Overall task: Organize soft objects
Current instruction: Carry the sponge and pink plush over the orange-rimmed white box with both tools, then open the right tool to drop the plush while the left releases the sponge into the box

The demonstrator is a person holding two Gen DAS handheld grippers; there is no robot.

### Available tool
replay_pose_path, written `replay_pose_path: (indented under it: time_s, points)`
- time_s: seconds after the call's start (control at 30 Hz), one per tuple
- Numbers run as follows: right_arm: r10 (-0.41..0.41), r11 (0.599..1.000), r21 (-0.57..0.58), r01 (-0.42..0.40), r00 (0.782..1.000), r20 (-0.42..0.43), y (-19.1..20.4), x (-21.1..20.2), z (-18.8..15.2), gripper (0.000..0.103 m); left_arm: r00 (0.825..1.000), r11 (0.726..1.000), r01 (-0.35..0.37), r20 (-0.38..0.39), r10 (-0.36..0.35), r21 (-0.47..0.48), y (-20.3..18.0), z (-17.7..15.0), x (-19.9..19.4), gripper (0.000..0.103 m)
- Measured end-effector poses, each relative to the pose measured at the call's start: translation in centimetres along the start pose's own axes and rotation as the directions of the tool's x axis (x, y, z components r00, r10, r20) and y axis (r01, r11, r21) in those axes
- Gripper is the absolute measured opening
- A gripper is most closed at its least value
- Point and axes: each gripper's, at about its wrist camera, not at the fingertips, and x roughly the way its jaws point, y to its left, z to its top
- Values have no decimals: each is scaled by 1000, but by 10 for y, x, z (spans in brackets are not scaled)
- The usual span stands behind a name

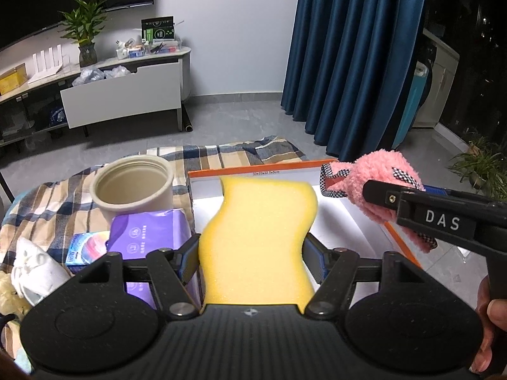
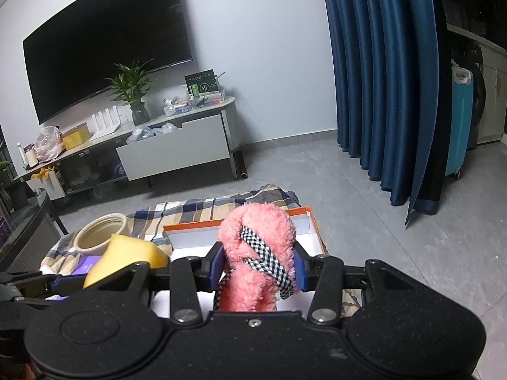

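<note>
Two grippers clamp: left (image 1: 253, 259) on wavy yellow sponge (image 1: 258, 240); right (image 2: 258, 267) on fluffy pink toy (image 2: 256, 253).

White floor of the orange-rimmed box (image 1: 364, 221) open at frame centre of the left wrist view, yellow sponge (image 1: 259, 237) hanging over its near left part, pink plush (image 1: 380, 183) above its right rim, cream jar (image 1: 133, 186) and purple pack (image 1: 152, 234) crowding the left side.

One sponge (image 1: 258, 240) (yellow), one box (image 1: 253, 171)
</note>
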Motion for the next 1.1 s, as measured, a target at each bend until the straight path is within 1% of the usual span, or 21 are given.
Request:
replay_pose_path:
  time_s: [0.2, 0.27, 0.37, 0.4, 0.47, 0.5, 0.63, 0.77, 0.87, 0.97, 1.1]
  points:
    - [-14, 1000, -8, 14, 1000, -13, -4, 16, 1, 54, 1000, 1000, 7, -9, -7, -9, -2, 5, 15, 68]
    - [-23, 1000, -8, 23, 1000, -11, -6, 22, 2, 55, 1000, 1000, 24, -4, -24, -17, -2, 7, 19, 68]
    - [-23, 1000, -3, 23, 1000, -3, -8, 27, 4, 62, 998, 998, 59, 7, -59, -14, -5, 9, 23, 70]
    - [-25, 1000, -2, 25, 1000, -2, -9, 29, 4, 69, 998, 998, 64, 8, -64, -11, -6, 9, 24, 71]
    - [-34, 999, 2, 34, 999, 4, -10, 29, 4, 71, 997, 997, 72, 2, -72, -13, -7, 10, 26, 77]
    - [-36, 999, 4, 36, 999, 7, -11, 29, 4, 71, 997, 997, 74, 2, -74, -16, -6, 9, 26, 78]
    - [-45, 999, 12, 44, 999, 28, -12, 19, 4, 71, 997, 997, 72, -6, -72, -11, -6, 8, 22, 83]
    - [-44, 999, 12, 44, 998, 39, -8, 5, 4, 71, 997, 997, 72, 4, -72, -13, -6, 10, 12, 83]
    - [-40, 999, 8, 40, 998, 51, -3, -9, 5, 71, 999, 999, 52, 13, -52, -5, -6, 11, 1, 86]
    - [-43, 999, 2, 43, 997, 57, 1, -23, 5, 71, 999, 999, 32, 22, -32, 5, -5, 10, -11, 86]
    - [-42, 999, -3, 43, 997, 58, 6, -39, 2, 71, 1000, 1000, 12, 25, -12, -5, 1, 8, -26, 87]
